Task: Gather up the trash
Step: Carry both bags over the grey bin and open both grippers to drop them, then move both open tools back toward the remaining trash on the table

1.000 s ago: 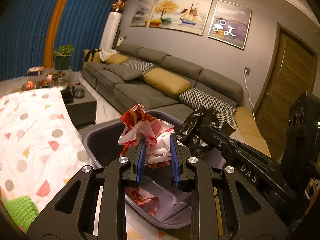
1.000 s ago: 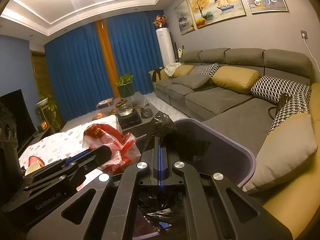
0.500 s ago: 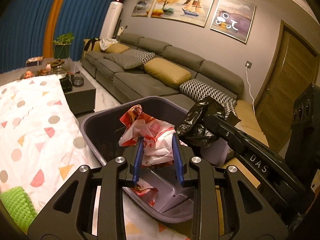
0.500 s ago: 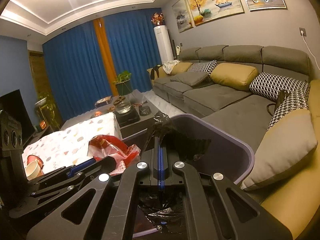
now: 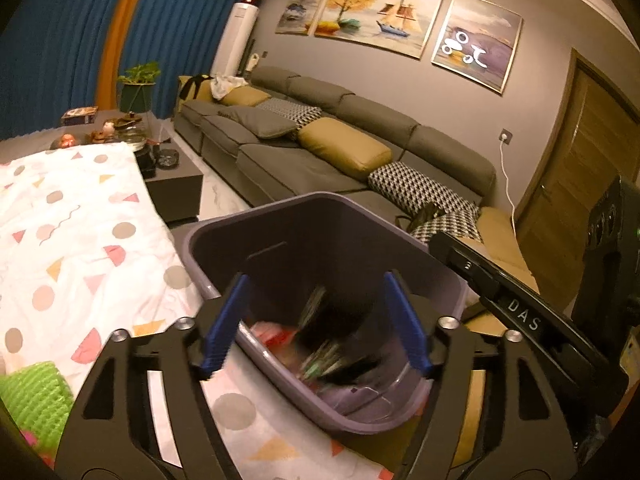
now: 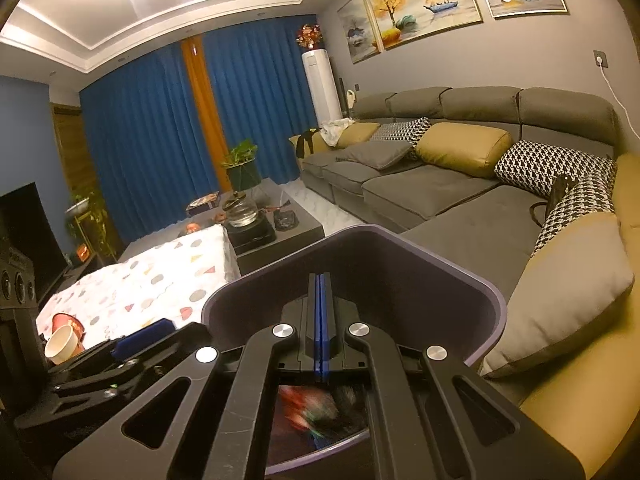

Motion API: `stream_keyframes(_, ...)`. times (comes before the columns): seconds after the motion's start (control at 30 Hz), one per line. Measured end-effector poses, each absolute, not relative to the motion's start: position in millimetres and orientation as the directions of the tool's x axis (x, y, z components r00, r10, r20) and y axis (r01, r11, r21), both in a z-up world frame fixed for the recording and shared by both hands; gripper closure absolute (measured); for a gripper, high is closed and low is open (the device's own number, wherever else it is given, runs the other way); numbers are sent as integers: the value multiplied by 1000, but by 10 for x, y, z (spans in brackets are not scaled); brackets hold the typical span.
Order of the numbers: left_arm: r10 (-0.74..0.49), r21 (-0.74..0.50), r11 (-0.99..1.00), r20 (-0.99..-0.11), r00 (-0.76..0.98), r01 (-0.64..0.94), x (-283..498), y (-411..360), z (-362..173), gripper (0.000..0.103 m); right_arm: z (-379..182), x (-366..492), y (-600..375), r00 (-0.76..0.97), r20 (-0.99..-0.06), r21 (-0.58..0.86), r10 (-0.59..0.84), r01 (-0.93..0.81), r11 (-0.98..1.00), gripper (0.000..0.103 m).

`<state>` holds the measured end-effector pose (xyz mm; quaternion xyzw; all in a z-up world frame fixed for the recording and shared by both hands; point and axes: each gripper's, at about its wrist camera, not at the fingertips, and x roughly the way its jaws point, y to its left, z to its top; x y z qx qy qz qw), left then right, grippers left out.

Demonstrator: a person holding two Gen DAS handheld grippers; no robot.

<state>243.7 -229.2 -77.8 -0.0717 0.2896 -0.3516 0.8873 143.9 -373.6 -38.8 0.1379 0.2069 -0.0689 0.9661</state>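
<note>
Bin (image 5: 304, 216): trash (image 5: 332, 344) below spread fingers (image 5: 226, 320)

One purple bin (image 5: 224, 232), near centre, with a blurred heap of trash (image 5: 332, 344) inside; separate pieces cannot be counted. Two grippers: left gripper (image 5: 316, 320), right gripper (image 6: 320, 320). Three paintings (image 5: 360, 20) on the far wall. One long grey sofa (image 5: 280, 160). Cushions on it: two mustard (image 5: 344, 146), two houndstooth (image 5: 412, 180), one grey (image 5: 268, 122). One paper cup (image 6: 62, 344) at near left. One potted plant (image 5: 138, 84) far left.
</note>
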Motion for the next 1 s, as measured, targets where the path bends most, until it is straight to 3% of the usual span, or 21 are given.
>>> stream_keyframes(0.07,-647,-330,761,-464,606,559,2425,-2229,-768,24,-386,1421,-3725,905,-418,241,-80,195,951,89)
stream_keyframes(0.13,-626,-322,779,-460,630,538,2398,-2171,-747,17,-381,1351,-3708,910,-403,248,-92,205,947,55)
stream_keyframes(0.33,-523,-258,852,-455,721,456,2163,-1926,-637,8,-324,1124,-3586,922,-369,234,-119,216,948,36)
stream_keyframes(0.53,-427,-221,904,-477,768,366,1904,-1582,-623,7,-271,897,-3387,925,-352,201,-142,223,954,27)
stream_keyframes(1.0,-204,-159,976,-448,871,147,1106,-340,-518,7,-322,593,-2546,934,-356,175,-5,71,982,24)
